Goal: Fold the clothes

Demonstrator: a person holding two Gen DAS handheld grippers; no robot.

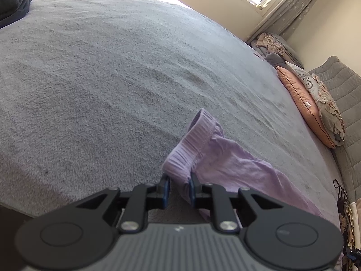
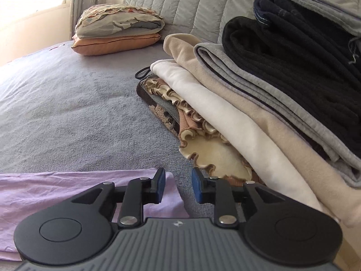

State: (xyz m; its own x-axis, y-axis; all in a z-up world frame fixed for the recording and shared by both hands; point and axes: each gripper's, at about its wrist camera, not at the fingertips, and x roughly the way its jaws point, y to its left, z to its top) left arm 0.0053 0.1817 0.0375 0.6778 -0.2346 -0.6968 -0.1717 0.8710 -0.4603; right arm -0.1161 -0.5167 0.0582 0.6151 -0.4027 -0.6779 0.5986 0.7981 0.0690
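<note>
Nearest, the left gripper [image 1: 179, 186] pinches the ribbed waistband of the lilac garment [image 1: 227, 164], lifting it off the grey bedspread [image 1: 101, 79] — likely to anchor a fold. Rightward, the right gripper [image 2: 178, 186] gapes empty over the garment's corner — folded stack [image 2: 259, 103] beyond-right.

A grey bedspread [image 1: 112, 72] fills the view. Two stacked pillows [image 2: 117, 31] lie at eleven o'clock, curtains [image 1: 291, 2] at one o'clock.
</note>
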